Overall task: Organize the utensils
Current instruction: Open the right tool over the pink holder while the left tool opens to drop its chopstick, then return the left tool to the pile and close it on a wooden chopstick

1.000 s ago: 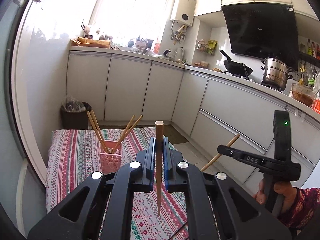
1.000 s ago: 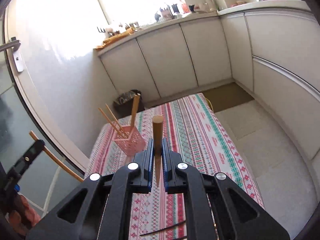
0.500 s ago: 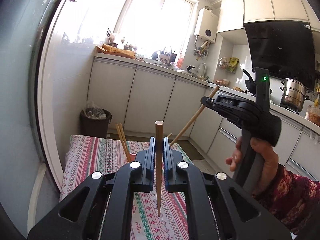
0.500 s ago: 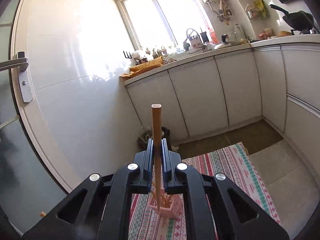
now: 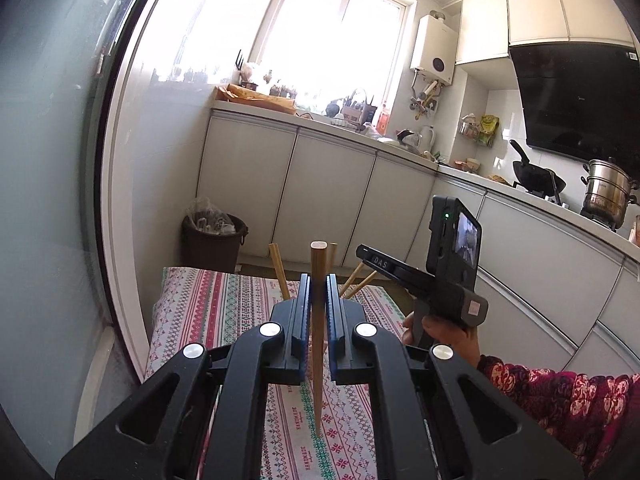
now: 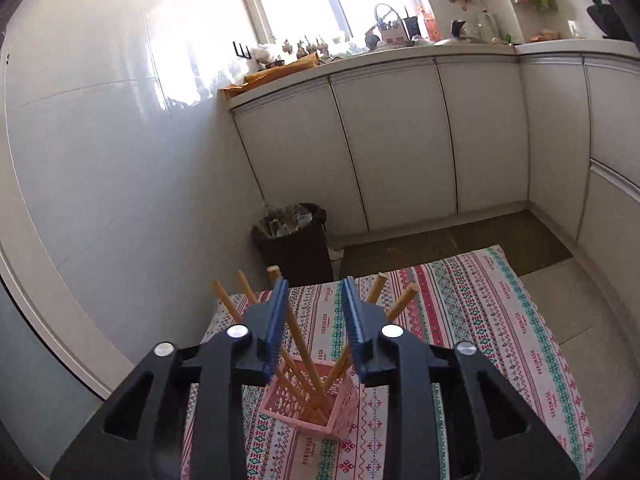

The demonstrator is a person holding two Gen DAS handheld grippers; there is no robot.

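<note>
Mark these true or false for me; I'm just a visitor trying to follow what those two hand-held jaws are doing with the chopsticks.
1. The left gripper grips a chopstick. True.
2. The right gripper holds a chopstick too. False: its jaws are opening, gripping nothing.
3. The pink basket lies tipped over. False: it stands upright on the striped cloth.
4. Several chopsticks stand in the basket. True.
5. The bin is on the cloth. False: it stands on the floor beyond.
</note>
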